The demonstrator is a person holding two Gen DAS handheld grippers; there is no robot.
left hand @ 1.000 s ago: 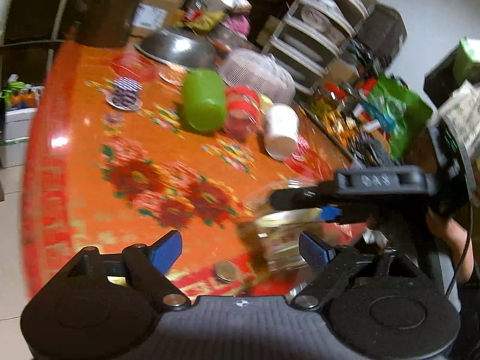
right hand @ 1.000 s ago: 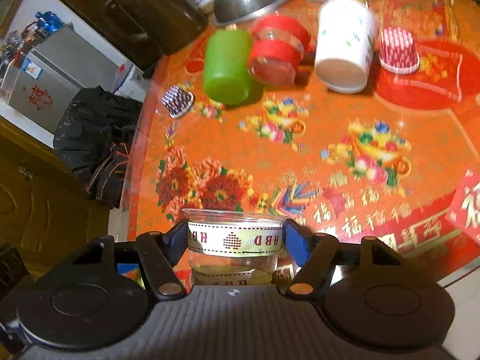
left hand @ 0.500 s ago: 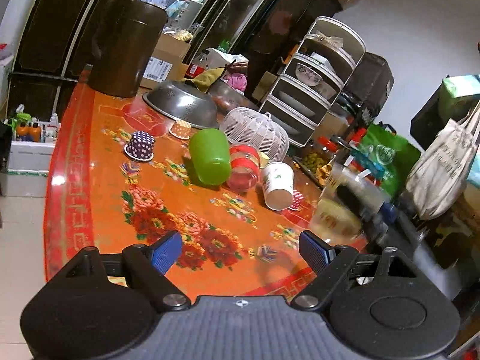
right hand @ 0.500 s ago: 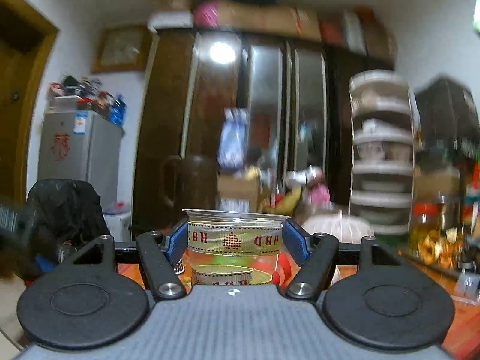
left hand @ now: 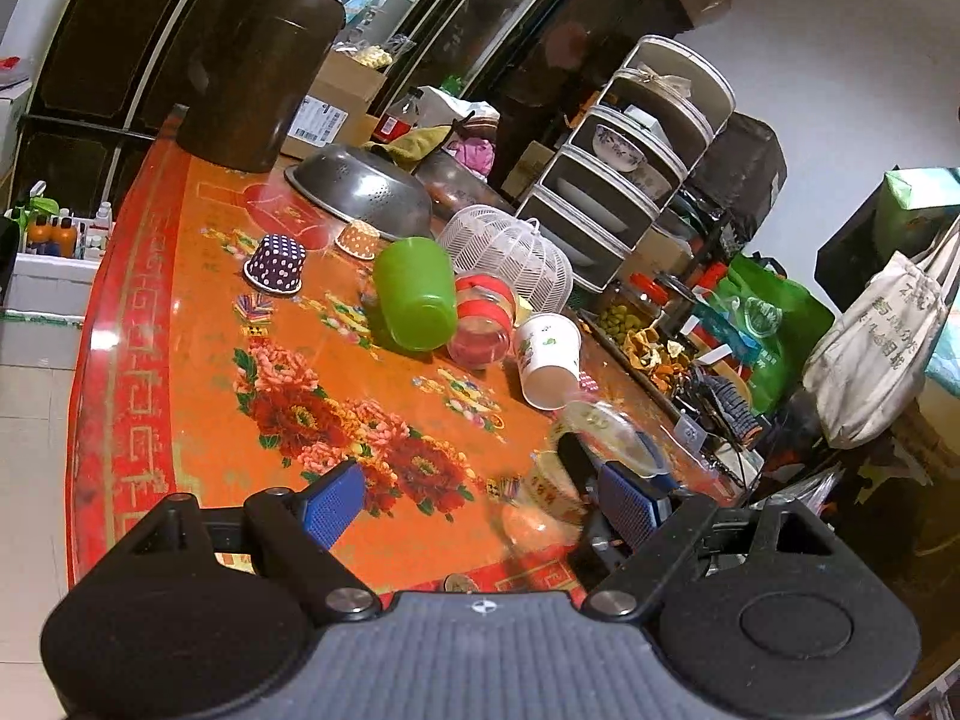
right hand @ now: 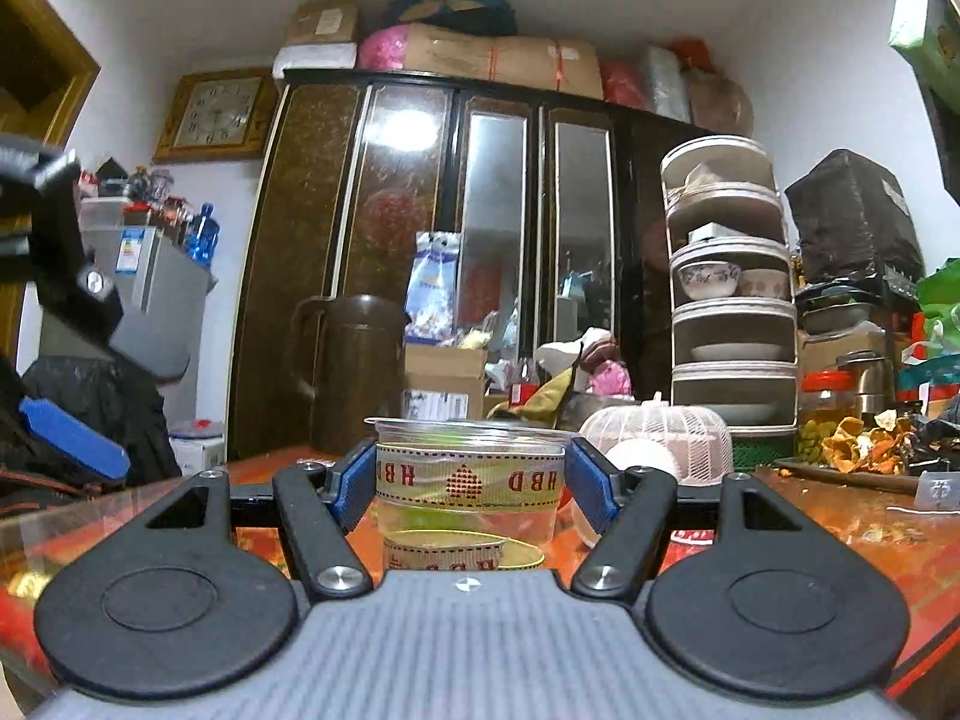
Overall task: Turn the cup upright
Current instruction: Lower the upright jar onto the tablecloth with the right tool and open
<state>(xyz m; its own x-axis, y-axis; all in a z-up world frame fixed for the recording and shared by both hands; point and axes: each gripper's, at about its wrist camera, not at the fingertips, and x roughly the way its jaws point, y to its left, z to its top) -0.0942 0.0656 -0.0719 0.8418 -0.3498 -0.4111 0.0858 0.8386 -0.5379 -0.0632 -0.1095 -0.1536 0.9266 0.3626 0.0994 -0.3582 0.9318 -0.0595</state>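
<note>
A clear plastic cup (right hand: 471, 489) with a gold "HBD" ribbon band stands rim up between the blue pads of my right gripper (right hand: 471, 480), which is shut on it just above the orange table. In the left wrist view the same cup (left hand: 561, 483) is blurred, near the table's front right edge, just left of my left gripper's right finger. My left gripper (left hand: 480, 501) is open and empty, its blue pads wide apart, to the left of the cup. The left gripper's finger (right hand: 72, 435) shows at the left edge of the right wrist view.
On the orange floral table (left hand: 198, 372) lie a green cup (left hand: 414, 294), a red-banded jar (left hand: 483, 324) and a white paper cup (left hand: 546, 360) on their sides. Behind are a purple dotted cup (left hand: 276, 261), a steel colander (left hand: 360, 189), a white mesh cover (left hand: 510, 255) and a brown jug (left hand: 258, 72).
My right gripper has swung from looking down at the table to level, turning the cup rim up, then lowered it near the table. My left gripper pulled back and tilted.
</note>
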